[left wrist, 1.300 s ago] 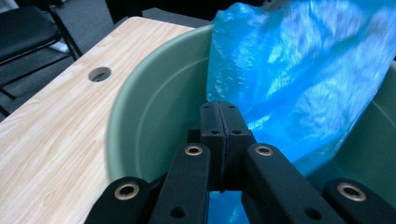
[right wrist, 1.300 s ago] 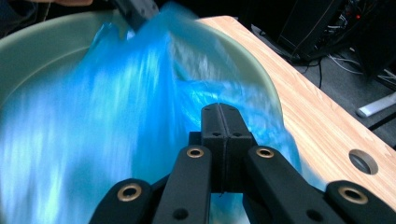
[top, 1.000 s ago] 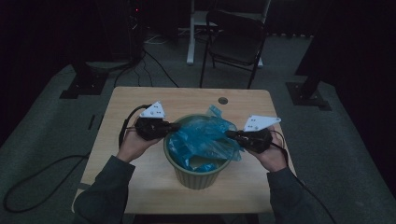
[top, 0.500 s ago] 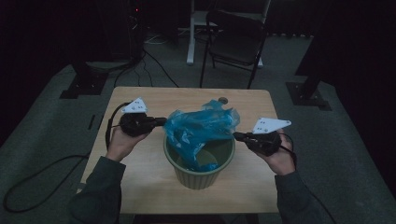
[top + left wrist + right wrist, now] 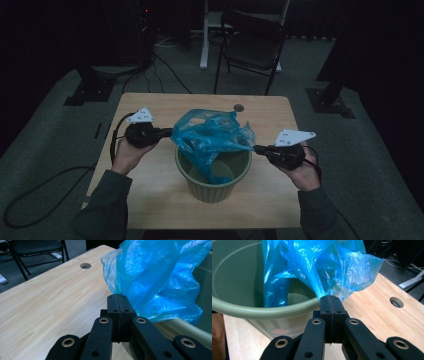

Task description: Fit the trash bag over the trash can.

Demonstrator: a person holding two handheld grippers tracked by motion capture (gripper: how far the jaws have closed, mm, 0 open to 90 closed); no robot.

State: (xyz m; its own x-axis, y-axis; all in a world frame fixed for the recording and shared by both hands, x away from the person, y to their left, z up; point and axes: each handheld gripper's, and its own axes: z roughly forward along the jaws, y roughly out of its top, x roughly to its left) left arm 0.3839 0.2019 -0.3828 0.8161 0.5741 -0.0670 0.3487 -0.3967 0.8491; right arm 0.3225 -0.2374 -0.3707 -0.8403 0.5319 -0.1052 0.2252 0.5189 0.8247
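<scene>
Bag: crinkled translucent blue plastic bag (image 5: pixel 212 136), frame centre, stretched above the round olive-green plastic bin (image 5: pixel 214 186).
Left tongs (image 5: pixel 170 133): clamped on the bag's left edge.
Right tongs (image 5: pixel 256 148): clamped on its right edge.
Worktop (image 5: pixel 165 200): pale wood.

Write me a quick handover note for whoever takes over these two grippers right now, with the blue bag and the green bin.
Left gripper: jaws shut on the blue bag at its left edge.
Right gripper: jaws shut on the bag's right edge.
The bag is stretched between them above the green bin, its lower part hanging inside. The bin stands near the front of the wooden table.
Done: both edges gripped, bag spread.
Left, probably: pull the bag's mouth over the bin's rim and let go.
</scene>
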